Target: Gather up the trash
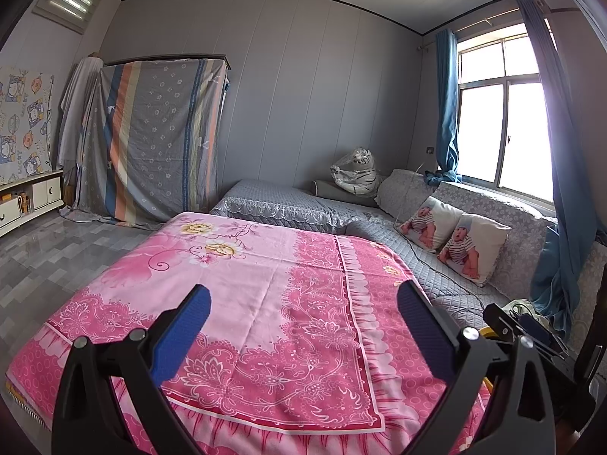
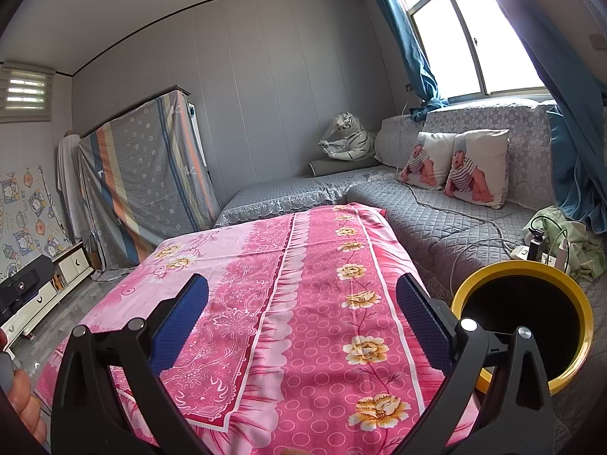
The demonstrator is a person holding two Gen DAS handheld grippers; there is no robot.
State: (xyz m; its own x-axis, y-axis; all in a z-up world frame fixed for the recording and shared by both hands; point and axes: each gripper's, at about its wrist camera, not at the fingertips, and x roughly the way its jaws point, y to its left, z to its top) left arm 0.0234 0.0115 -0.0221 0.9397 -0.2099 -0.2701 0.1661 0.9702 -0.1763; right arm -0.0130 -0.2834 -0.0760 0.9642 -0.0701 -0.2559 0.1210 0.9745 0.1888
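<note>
We hold the left gripper [image 1: 303,318] and right gripper [image 2: 301,314] jaws wide apart, empty, above the pink sheet [image 2: 265,284], likely scanning; no trash visible, yellow-rimmed bin [image 2: 531,265] waits just right for drops.

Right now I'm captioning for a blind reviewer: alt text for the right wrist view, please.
The open right gripper hovers empty over a pink floral cloth, with a yellow-rimmed bin beside it on the right. Behind are a grey sofa with two cushions, a toy tiger and a bright window.
</note>
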